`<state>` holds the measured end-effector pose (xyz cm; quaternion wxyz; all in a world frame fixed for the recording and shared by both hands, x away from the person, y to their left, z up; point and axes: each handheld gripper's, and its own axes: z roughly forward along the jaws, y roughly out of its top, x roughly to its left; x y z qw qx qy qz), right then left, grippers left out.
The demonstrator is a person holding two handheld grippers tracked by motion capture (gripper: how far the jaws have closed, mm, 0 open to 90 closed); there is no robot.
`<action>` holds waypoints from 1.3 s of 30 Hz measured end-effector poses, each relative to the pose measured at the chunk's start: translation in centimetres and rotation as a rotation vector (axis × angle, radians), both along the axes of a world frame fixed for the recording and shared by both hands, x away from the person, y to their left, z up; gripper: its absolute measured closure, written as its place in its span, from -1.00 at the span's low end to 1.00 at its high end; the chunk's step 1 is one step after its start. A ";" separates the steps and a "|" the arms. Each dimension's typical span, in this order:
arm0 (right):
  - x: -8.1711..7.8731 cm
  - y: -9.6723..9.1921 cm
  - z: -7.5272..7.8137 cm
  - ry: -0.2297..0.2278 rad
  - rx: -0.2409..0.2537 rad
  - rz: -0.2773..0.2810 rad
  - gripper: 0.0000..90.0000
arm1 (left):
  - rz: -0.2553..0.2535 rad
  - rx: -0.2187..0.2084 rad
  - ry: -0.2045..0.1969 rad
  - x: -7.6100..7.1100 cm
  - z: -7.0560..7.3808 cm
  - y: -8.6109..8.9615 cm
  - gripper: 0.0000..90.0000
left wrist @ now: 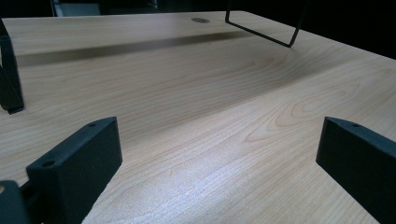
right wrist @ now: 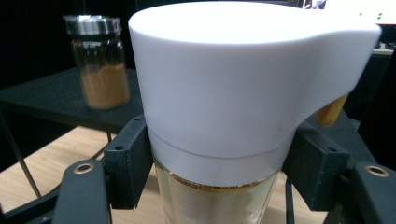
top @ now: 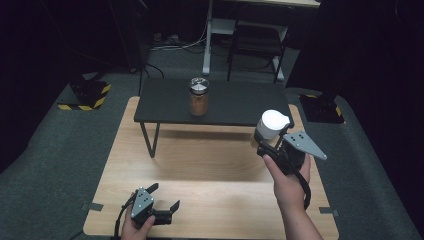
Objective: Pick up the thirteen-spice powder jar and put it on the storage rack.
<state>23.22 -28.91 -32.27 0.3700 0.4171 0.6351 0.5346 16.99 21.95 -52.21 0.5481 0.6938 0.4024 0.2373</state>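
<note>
While right gripper [top: 270, 142] clamps white-lidded jar [top: 271, 125] — unlabelled — left gripper [top: 164, 200] gapes.

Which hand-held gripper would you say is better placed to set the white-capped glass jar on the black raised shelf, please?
Probably the right hand-held gripper: it is shut on the white-capped glass jar, held beside the black raised shelf. The left hand-held gripper rests open near the wooden table's front edge.

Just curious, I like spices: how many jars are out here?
2. A steel-lidded jar of brown powder stands on the black shelf; a white-capped jar is held up in the right gripper, its jaws shut on it. None seem hidden.
</note>
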 end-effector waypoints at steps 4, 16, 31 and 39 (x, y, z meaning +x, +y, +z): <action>1.0 -0.1 0.9 0.004 0.020 -0.008 -0.32 | -0.003 0.010 0.002 0.1 0.1 -0.1 -0.99; 3.4 0.9 2.0 0.021 0.012 -0.040 -0.32 | -0.004 0.000 0.009 0.1 0.1 0.0 -0.99; 6.8 1.9 3.3 0.020 -0.033 -0.079 -0.32 | -0.004 -0.007 0.015 0.2 0.1 0.1 -0.99; 9.0 2.9 3.4 0.037 -0.051 -0.091 -0.32 | -0.010 0.002 0.010 0.2 0.1 0.1 -0.99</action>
